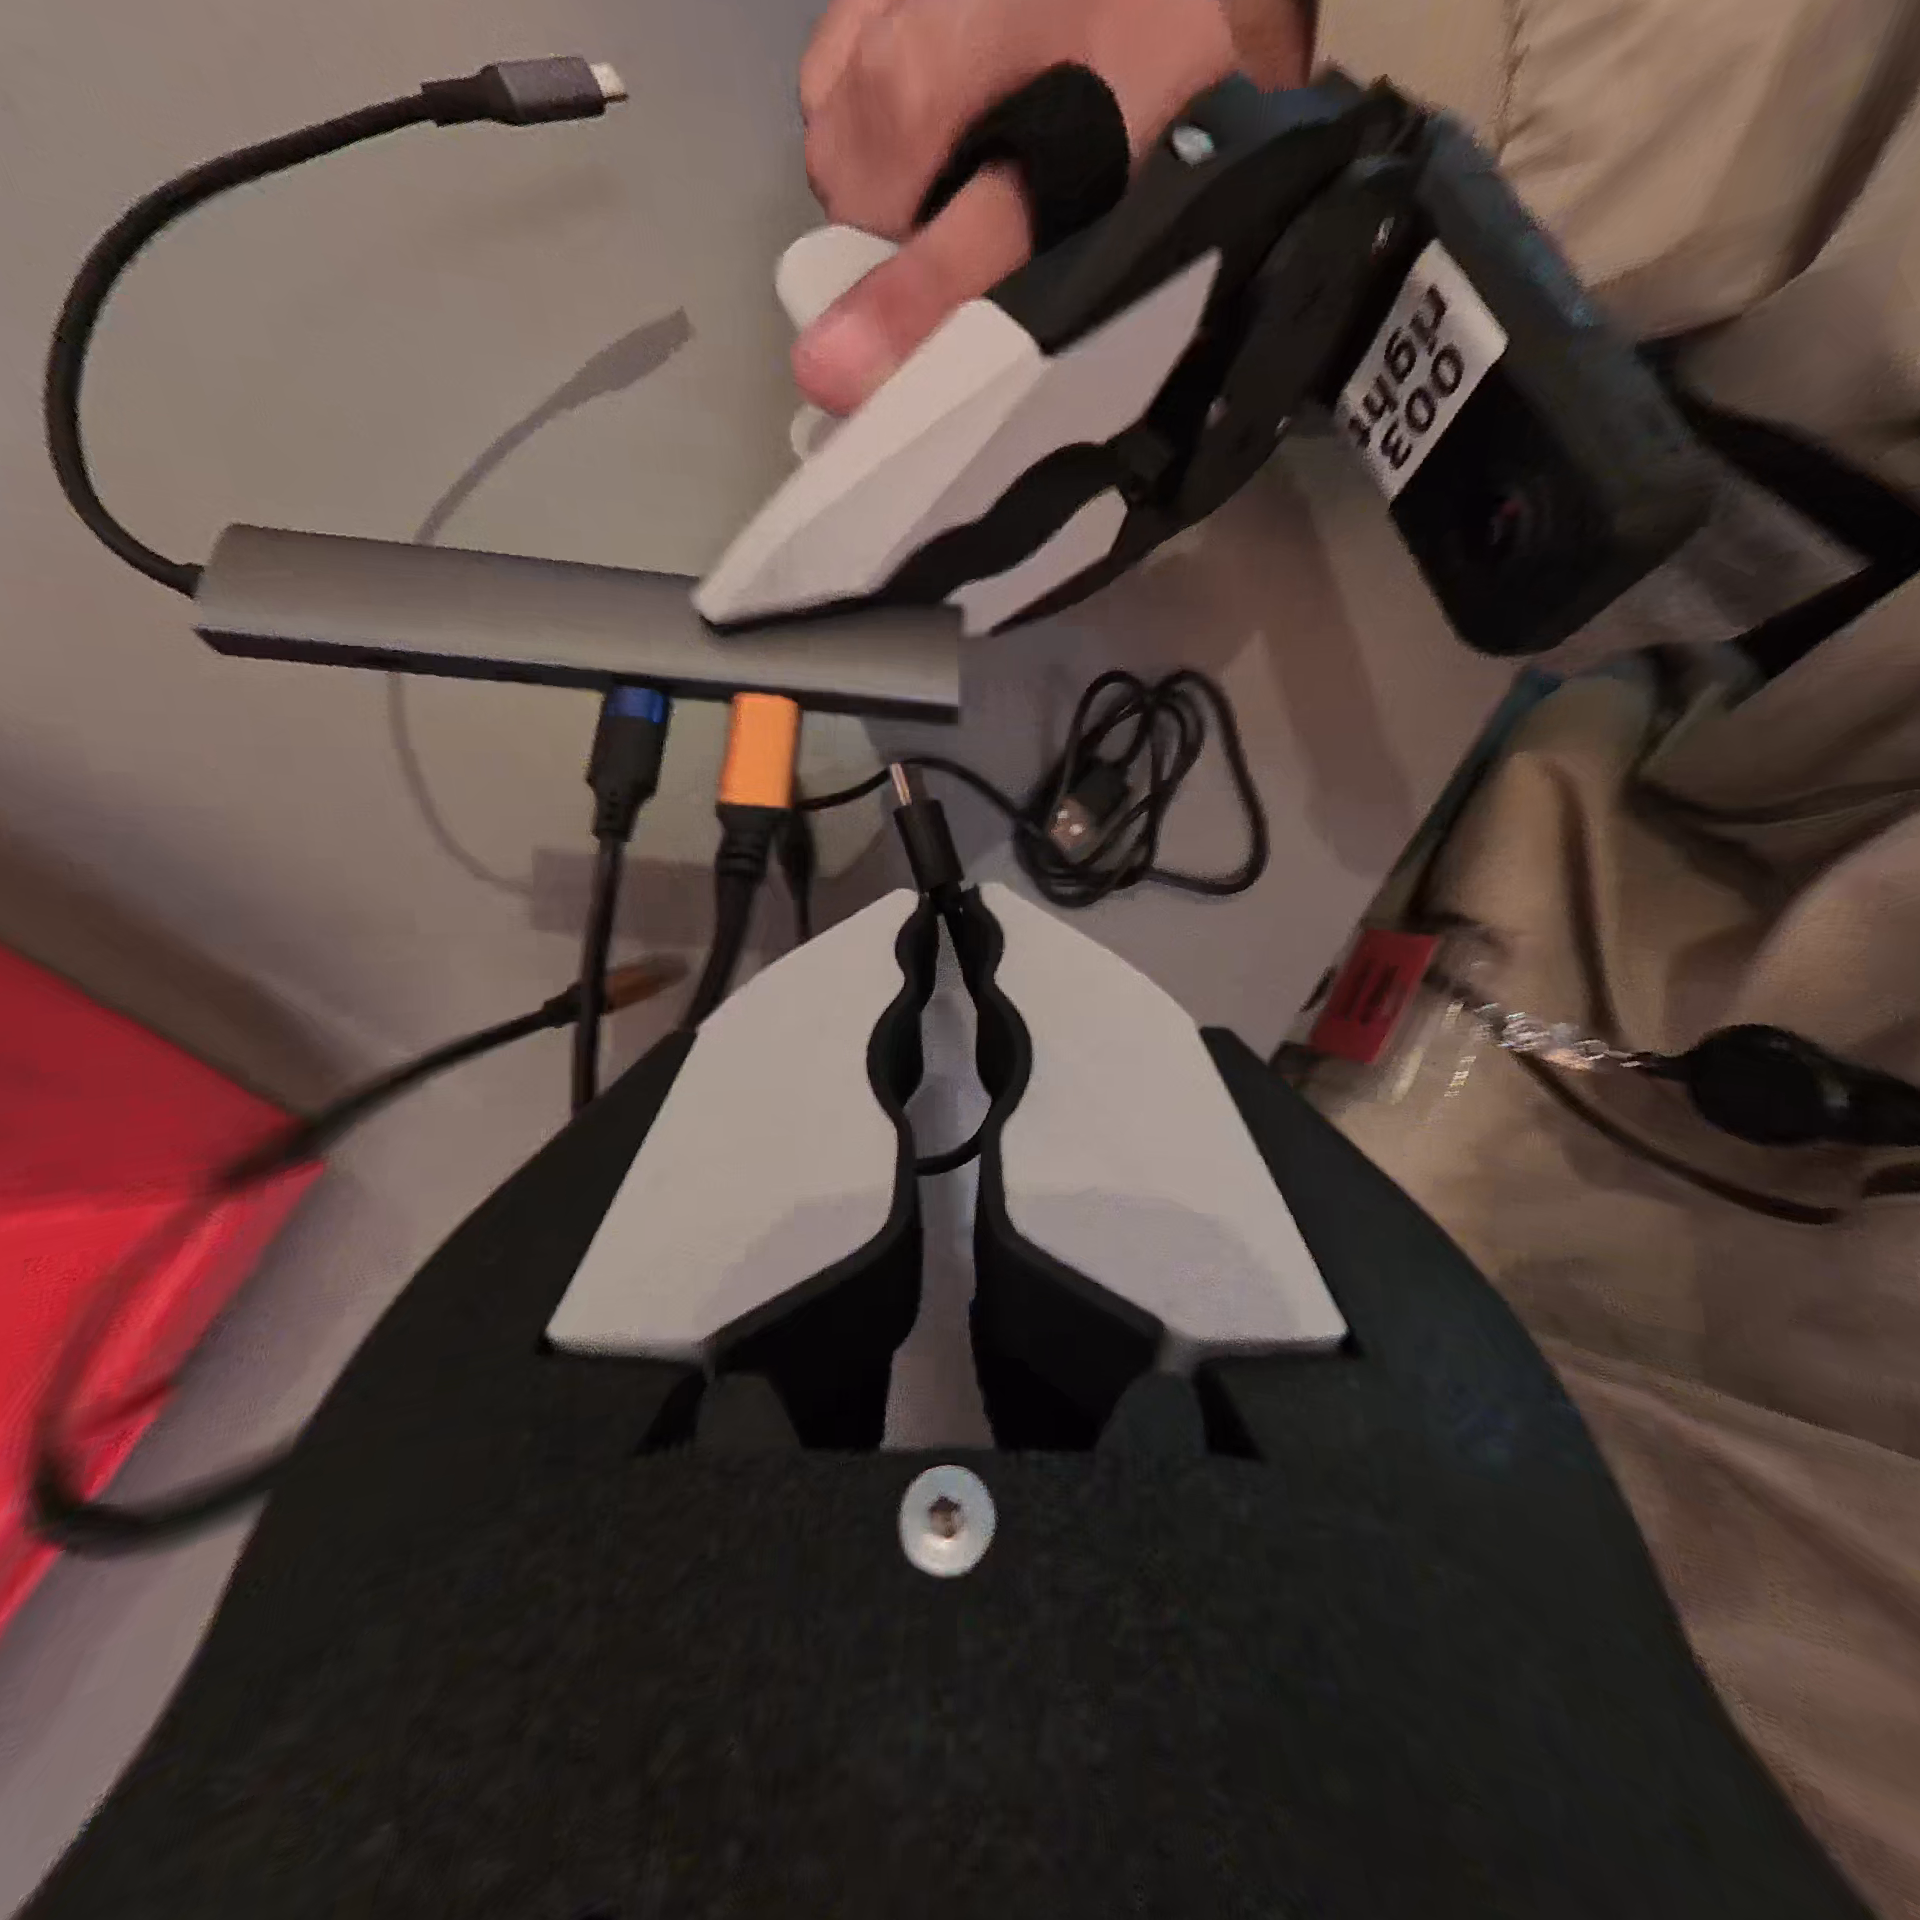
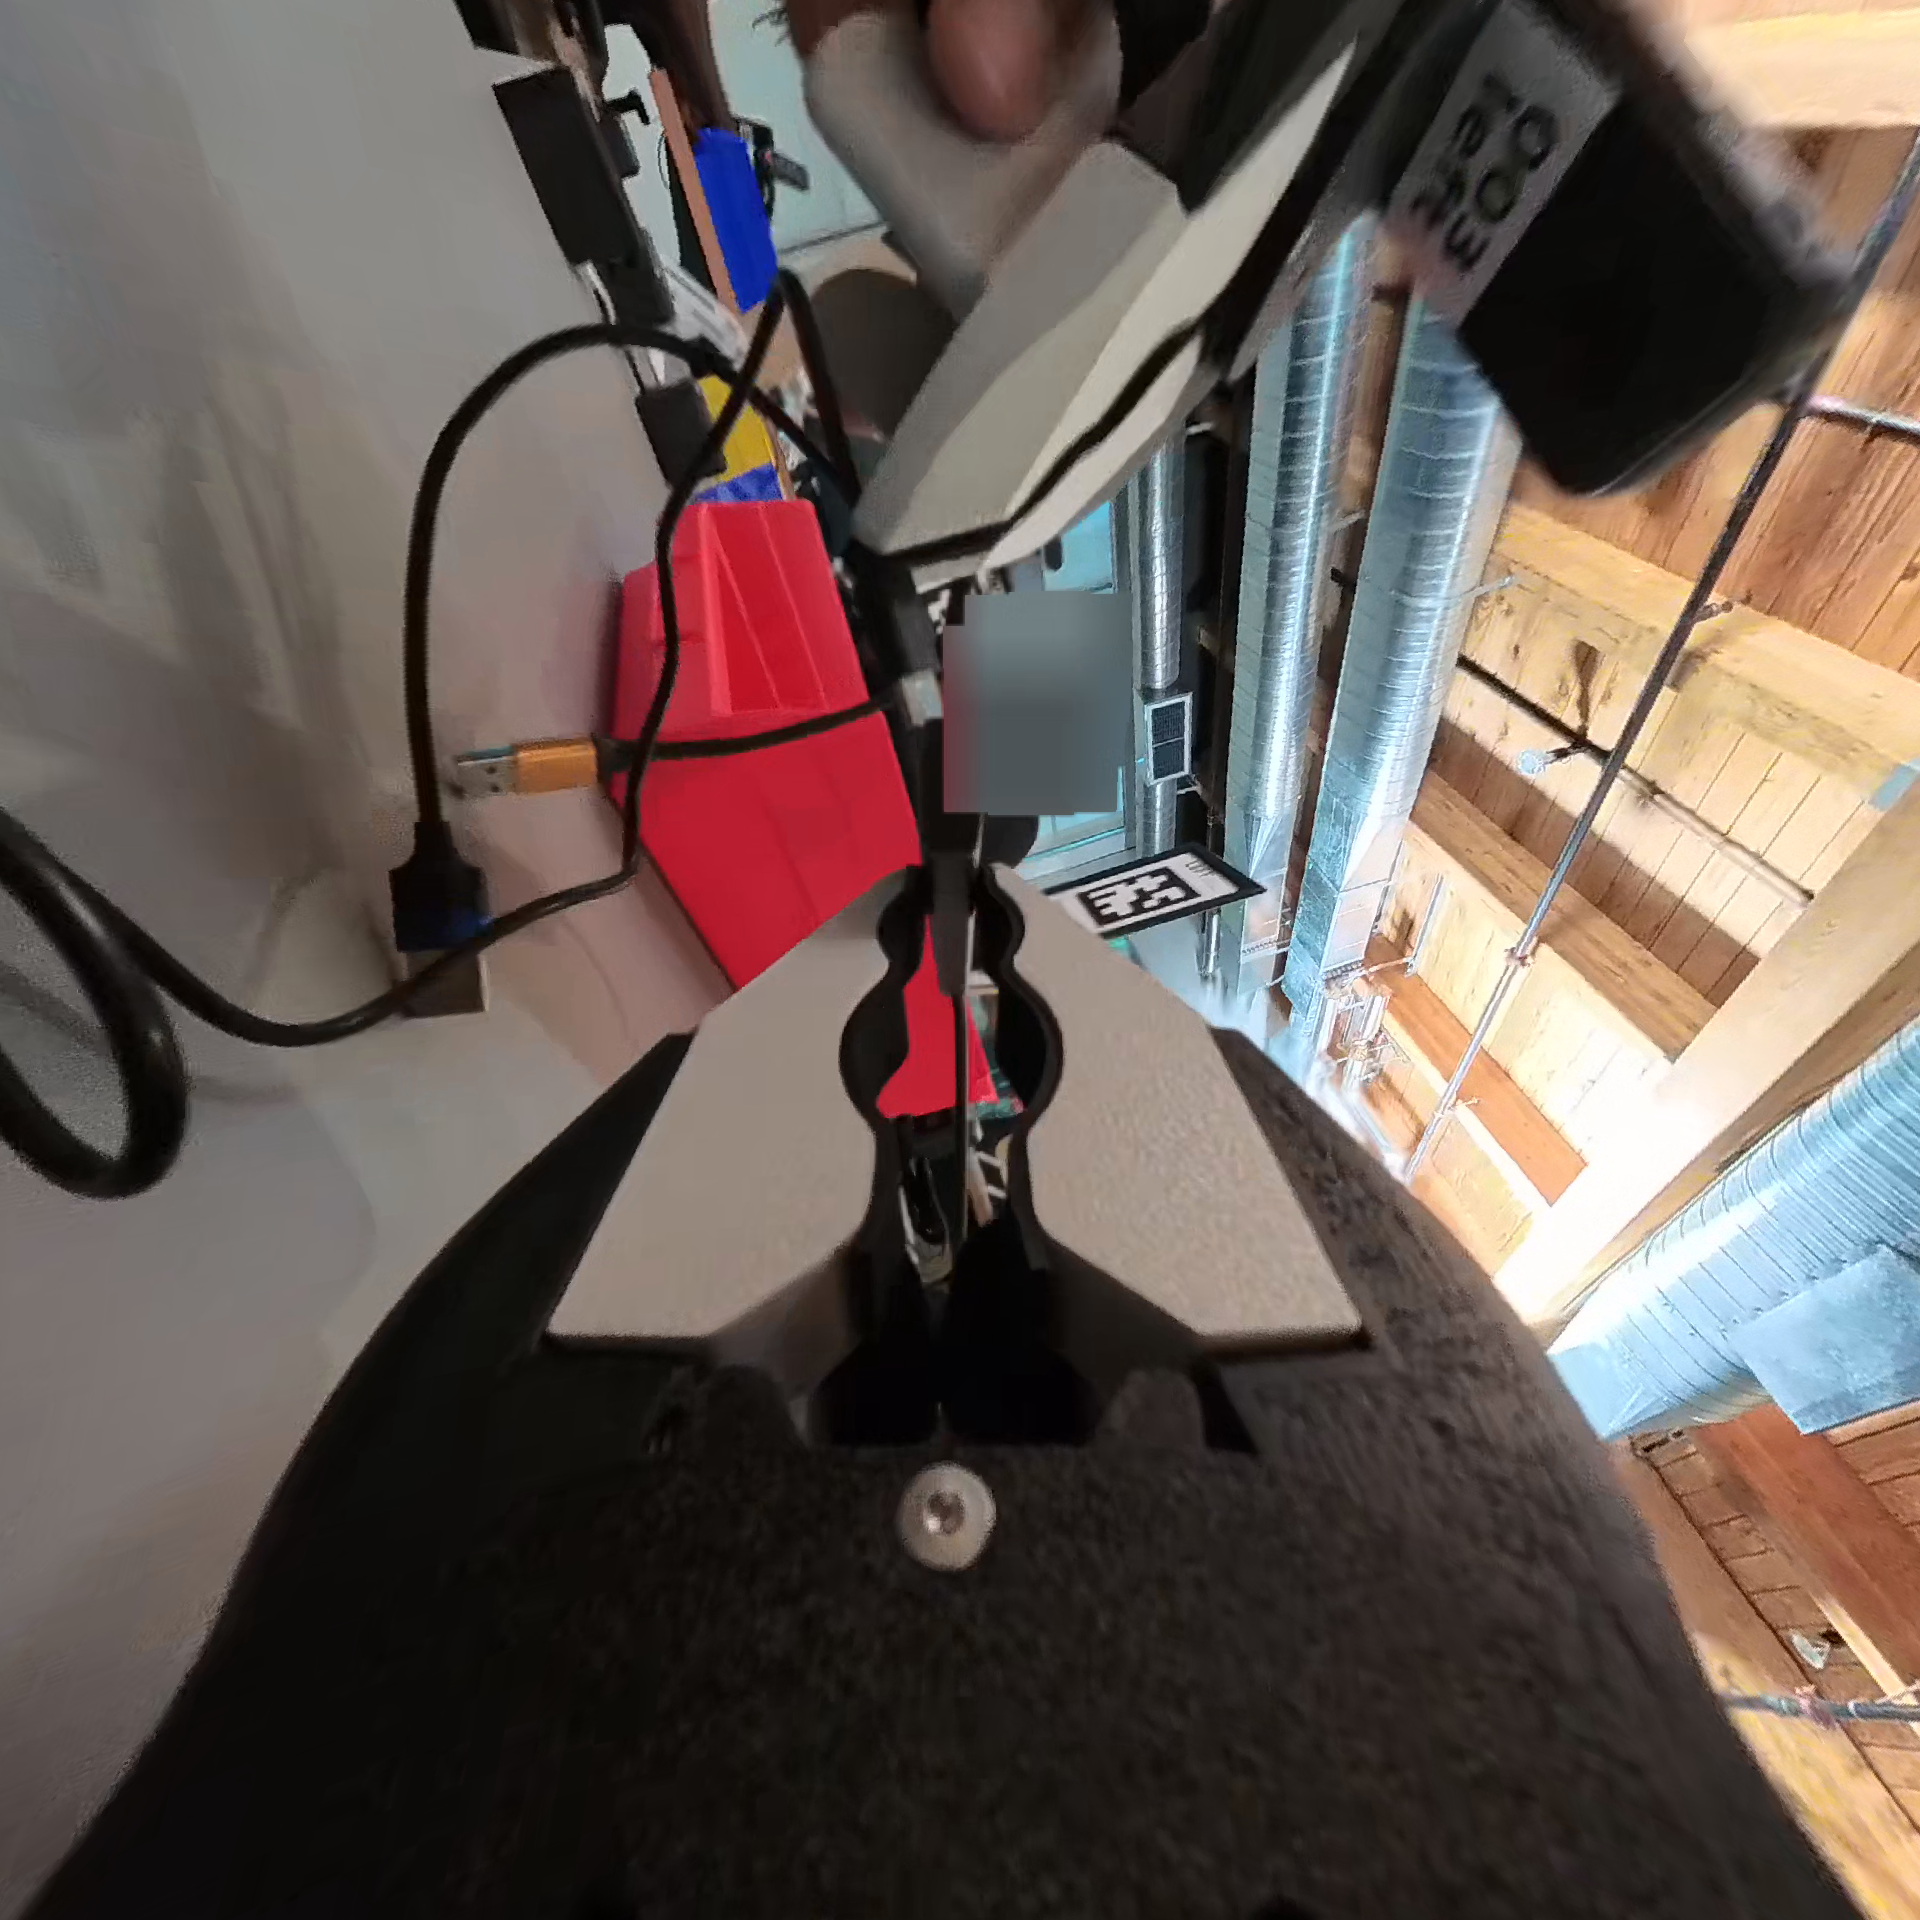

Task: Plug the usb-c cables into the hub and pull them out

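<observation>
The left hand-held gripper (image 1: 943, 902), low in the frame's centre, is pinched on a thin black usb-c cable (image 1: 921, 831), its plug just below the hub (image 1: 540, 613). The right hand-held gripper (image 1: 831, 608), upper right, is clamped on the flat grey metal hub's right end. A blue-collared plug (image 1: 632, 727) and an orange plug (image 1: 761, 750) sit in the hub. A coiled black cable (image 1: 1143, 800) lies beyond on the table (image 1: 312, 364); a red box (image 1: 94, 1164) sits lower left.
</observation>
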Demonstrator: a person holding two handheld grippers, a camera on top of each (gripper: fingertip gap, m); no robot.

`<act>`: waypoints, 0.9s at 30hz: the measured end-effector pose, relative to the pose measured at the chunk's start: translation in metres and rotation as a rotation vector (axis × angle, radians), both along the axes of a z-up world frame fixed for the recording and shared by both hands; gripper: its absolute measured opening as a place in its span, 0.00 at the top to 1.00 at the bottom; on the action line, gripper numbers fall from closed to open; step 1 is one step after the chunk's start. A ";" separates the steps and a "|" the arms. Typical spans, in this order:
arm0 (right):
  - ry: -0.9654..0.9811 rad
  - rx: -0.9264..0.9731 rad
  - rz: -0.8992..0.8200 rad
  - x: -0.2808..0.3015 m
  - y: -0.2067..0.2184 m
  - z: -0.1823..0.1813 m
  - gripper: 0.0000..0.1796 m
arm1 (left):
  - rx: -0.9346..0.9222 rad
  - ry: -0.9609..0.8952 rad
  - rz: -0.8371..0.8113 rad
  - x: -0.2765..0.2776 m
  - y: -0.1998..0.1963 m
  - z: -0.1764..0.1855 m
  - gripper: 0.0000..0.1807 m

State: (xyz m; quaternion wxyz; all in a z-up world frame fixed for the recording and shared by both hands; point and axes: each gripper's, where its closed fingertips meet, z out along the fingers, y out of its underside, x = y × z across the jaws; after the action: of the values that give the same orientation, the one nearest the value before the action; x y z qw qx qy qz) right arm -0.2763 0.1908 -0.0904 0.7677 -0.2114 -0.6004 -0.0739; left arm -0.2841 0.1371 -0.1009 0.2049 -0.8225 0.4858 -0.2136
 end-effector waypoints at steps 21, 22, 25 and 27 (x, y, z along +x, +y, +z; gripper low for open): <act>-0.413 -0.621 -0.373 0.038 0.079 -0.093 0.86 | 0.204 -0.550 0.186 -0.011 -0.009 -0.024 0.98; -0.426 -0.661 -0.381 0.041 0.078 -0.093 0.85 | 0.198 -0.599 0.208 -0.016 -0.006 -0.018 0.98; -0.446 -0.858 -0.405 0.053 0.065 -0.091 0.75 | 0.314 -0.567 0.227 -0.031 0.005 -0.012 0.98; -0.478 -1.065 -0.371 0.058 0.038 -0.087 0.67 | 0.463 -0.478 0.198 -0.035 0.008 -0.009 0.98</act>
State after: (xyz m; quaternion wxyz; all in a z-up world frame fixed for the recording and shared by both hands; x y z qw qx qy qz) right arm -0.2181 0.2293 -0.1776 0.3748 -0.6448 -0.6636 0.0585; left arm -0.3191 0.1447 -0.1101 0.5137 -0.7241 0.3774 -0.2632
